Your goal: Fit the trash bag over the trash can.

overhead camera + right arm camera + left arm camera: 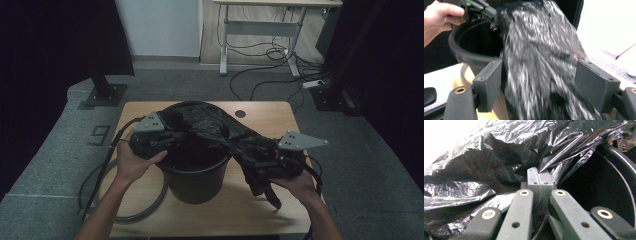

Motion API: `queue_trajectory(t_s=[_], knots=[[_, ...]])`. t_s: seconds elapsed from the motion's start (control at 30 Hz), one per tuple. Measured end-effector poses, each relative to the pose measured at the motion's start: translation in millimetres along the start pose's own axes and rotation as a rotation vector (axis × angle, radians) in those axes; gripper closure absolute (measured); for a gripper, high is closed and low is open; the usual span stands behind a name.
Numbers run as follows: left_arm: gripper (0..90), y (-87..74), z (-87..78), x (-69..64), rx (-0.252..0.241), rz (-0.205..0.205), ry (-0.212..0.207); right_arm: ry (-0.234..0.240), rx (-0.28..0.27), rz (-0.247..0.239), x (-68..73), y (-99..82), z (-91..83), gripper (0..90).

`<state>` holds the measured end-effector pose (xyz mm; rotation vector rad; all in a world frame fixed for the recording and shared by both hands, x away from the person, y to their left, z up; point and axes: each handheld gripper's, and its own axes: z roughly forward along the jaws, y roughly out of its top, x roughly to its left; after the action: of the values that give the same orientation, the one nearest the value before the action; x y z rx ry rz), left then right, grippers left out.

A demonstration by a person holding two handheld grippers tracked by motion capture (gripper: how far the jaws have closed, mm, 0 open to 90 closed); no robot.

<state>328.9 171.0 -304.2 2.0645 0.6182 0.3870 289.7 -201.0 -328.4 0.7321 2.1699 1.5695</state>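
A black bucket [195, 176] stands in the middle of the wooden table [150, 112]. A crumpled black plastic bag [220, 129] drapes from the bucket's far rim down over its right side. My left gripper [172, 139] is at the bucket's left rim; in the left gripper view its jaws [539, 173] are shut on a fold of the bag [499, 150], beside the bucket's rim [621, 167]. My right gripper [261, 165] is to the right of the bucket, open, with the hanging bag [536, 50] between its pads [489, 82] and blurred. The bucket [461, 47] and the left gripper [486, 10] lie beyond.
A grey cable [150, 210] coils on the table's left front part, and a round hole [240, 114] sits near the back edge. On the floor beyond are a desk's legs [224, 50], loose cables [270, 75] and two black stands [105, 92].
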Motion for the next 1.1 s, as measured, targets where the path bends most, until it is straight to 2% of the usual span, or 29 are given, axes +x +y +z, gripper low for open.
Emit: queue_trajectory(t_s=[0.13,0.2,0.3,0.43,0.47,0.6,0.63,0.67,0.7,0.87,1.1], knots=[[90.0,0.3,-0.9,0.7,-0.002,-0.005,0.001,-0.005,0.019,-0.001,3.4,-10.4,-6.3,19.0],[90.0,0.0,-1.6,0.9,-0.003,-0.007,0.001,-0.017,0.043,-0.001,7.4,-22.1,-9.4,17.4],[90.0,-0.4,-1.6,1.3,-0.001,-0.007,0.002,-0.04,0.066,-0.008,9.4,-29.4,-9.1,16.8],[90.0,-0.6,-0.7,1.4,0.0,-0.011,-0.004,-0.067,0.082,0.014,8.1,-40.6,-4.6,17.4],[90.0,-0.4,-0.6,1.5,0.002,-0.011,-0.005,-0.071,0.087,0.017,7.8,-42.8,-2.5,19.5],[90.0,-0.4,-1.6,2.0,0.004,-0.01,-0.004,-0.085,0.063,-0.017,6.8,-48.3,1.2,52.1],[90.0,-0.4,-1.6,2.0,0.004,-0.01,-0.004,-0.085,0.063,-0.017,6.8,-48.3,1.2,52.1],[90.0,-0.5,-2.0,2.5,0.004,-0.011,-0.004,-0.079,0.058,-0.024,5.3,-47.8,0.9,63.9],[90.0,-0.5,-2.4,2.9,0.005,-0.011,-0.003,-0.079,0.058,-0.024,5.3,-47.8,0.9,63.9],[90.0,-0.1,-3.6,2.5,0.003,-0.009,-0.013,-0.118,0.021,-0.038,0.3,-39.0,-2.8,87.8],[90.0,0.6,-4.2,2.1,-0.008,-0.009,-0.03,-0.15,-0.018,-0.04,-4.2,-25.4,-8.3,89.2]])
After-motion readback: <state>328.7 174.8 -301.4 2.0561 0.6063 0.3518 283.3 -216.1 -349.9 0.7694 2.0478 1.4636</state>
